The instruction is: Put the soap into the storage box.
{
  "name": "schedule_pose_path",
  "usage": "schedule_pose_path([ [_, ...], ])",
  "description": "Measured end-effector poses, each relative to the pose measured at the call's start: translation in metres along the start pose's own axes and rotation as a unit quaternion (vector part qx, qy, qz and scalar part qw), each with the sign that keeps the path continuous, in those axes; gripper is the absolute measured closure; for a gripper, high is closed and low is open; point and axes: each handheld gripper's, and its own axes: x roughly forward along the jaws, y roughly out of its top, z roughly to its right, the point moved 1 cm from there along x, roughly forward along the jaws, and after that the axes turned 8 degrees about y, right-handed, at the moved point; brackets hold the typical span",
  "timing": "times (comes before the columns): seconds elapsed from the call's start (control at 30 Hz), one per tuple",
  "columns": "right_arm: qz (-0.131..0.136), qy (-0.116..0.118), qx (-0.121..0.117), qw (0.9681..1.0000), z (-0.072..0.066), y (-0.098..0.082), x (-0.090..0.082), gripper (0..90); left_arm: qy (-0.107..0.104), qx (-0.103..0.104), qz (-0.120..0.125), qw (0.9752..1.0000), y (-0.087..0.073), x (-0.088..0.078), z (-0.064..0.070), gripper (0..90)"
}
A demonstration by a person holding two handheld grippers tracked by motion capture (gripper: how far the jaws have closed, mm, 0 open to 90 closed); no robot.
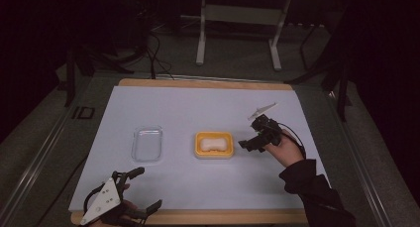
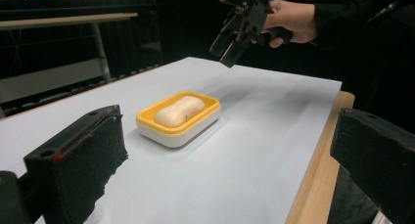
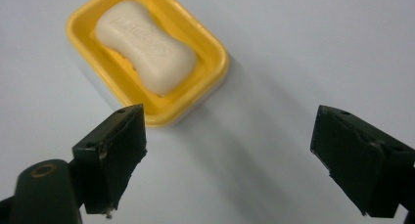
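Right gripper view: released right gripper (image 3: 230, 158) just short of soap (image 3: 147, 45) in yellow dish (image 3: 215, 48).

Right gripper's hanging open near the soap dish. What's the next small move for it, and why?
Probably ease the right gripper forward and down toward the soap. Its jaws stand wide apart and empty, held above the paper just short of the yellow dish, where the bar lies bare. The clear lid sits apart to the left, and the left gripper is open at the near edge.

Two black handheld grippers, left gripper (image 1: 146, 188) topped by a grey triangular plate, right gripper (image 1: 246, 144) trailing a black cable; black sleeve (image 1: 317, 190).
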Motion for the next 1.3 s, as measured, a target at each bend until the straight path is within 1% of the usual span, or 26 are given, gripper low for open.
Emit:
schedule_pose_path([
  [0.1, 0.017, -0.011, 0.019, 0.9996, 0.0, -0.008, -0.004, 13.2, 0.0, 0.0, 0.0, 1.0, 0.0, 0.0, 0.0, 0.1],
  [0.17, 0.03, -0.023, 0.03, 0.9989, 0.0, -0.014, -0.006, 13.4, 0.0, 0.0, 0.0, 1.0, 0.0, 0.0, 0.0, 0.1],
  [0.2, 0.031, -0.023, 0.036, 0.9986, 0.0, -0.017, -0.006, 13.4, 0.0, 0.0, -0.001, 1.0, 0.0, 0.0, 0.0, 0.1],
  [0.23, 0.034, -0.025, 0.041, 0.9983, -0.001, -0.02, -0.007, 13.4, 0.0, -0.001, -0.001, 1.0, 0.0, 0.0, 0.0, 0.1],
  [0.3, 0.041, -0.04, 0.042, 0.9975, -0.003, -0.026, -0.008, 13.4, 0.0, -0.001, -0.002, 1.0, 0.0, 0.0, 0.0, 0.1],
  [0.33, 0.043, -0.037, 0.043, 0.9975, -0.004, -0.029, -0.009, 13.2, 0.0, -0.001, -0.002, 1.0, 0.0, 0.0, 0.0, 0.1],
  [0.4, 0.053, -0.043, 0.052, 0.9964, -0.006, -0.035, -0.01, 13.3, 0.0, -0.001, -0.002, 1.0, 0.0, 0.0, 0.0, 0.1],
  [0.43, 0.053, -0.037, 0.056, 0.9963, -0.007, -0.038, -0.009, 13.4, 0.0, -0.001, -0.002, 1.0, 0.0, 0.0, 0.0, 0.1],
  [0.57, 0.049, -0.047, 0.057, 0.9961, -0.012, -0.049, -0.007, 13.9, -0.001, 0.001, -0.004, 1.0, 0.0, 0.0, 0.001, 0.1],
  [0.67, 0.049, -0.042, 0.062, 0.996, -0.015, -0.055, -0.006, 13.9, -0.003, 0.0, -0.004, 1.0, 0.0, 0.0, 0.001, 0.1],
  [0.77, 0.043, -0.042, 0.062, 0.9963, -0.018, -0.061, -0.005, 13.6, -0.003, 0.0, -0.005, 1.0, 0.0, 0.0, 0.001, 0.1],
  [0.87, 0.049, -0.044, 0.066, 0.9957, -0.021, -0.065, -0.005, 13.6, -0.003, 0.0, -0.004, 1.0, 0.0, 0.0, 0.001, 0.1],
  [0.9, 0.052, -0.045, 0.07, 0.9952, -0.023, -0.069, -0.005, 13.5, -0.004, -0.001, -0.005, 1.0, 0.0, 0.0, 0.001, 0.1],
  [0.97, 0.056, -0.061, 0.066, 0.9944, -0.024, -0.073, -0.005, 13.5, -0.004, 0.001, -0.005, 1.0, 0.0, 0.0, 0.001, 0.1],
  [1.0, 0.055, -0.064, 0.063, 0.9944, -0.024, -0.074, -0.005, 13.3, -0.005, 0.0, -0.005, 1.0, 0.0, 0.0, 0.001, 0.1],
  [1.07, 0.056, -0.065, 0.065, 0.9941, -0.024, -0.076, -0.005, 13.3, -0.005, 0.001, -0.006, 1.0, 0.0, 0.0, 0.001, 0.1],
  [1.13, 0.066, -0.065, 0.073, 0.993, -0.024, -0.08, -0.006, 13.3, -0.005, 0.0, -0.005, 1.0, 0.0, 0.0, 0.001, 0.1],
  [1.2, 0.071, -0.062, 0.074, 0.9928, -0.025, -0.083, -0.006, 13.2, -0.006, 0.0, -0.006, 1.0, 0.0, 0.0, 0.001, 0.1],
  [1.27, 0.077, -0.066, 0.073, 0.9921, -0.026, -0.085, -0.006, 13.3, -0.006, 0.001, -0.007, 1.0, -0.001, 0.001, 0.001, 0.1],
  [1.3, 0.081, -0.06, 0.073, 0.9922, -0.026, -0.086, -0.007, 13.3, -0.007, 0.001, -0.007, 1.0, -0.001, 0.001, 0.002, 0.1],
])
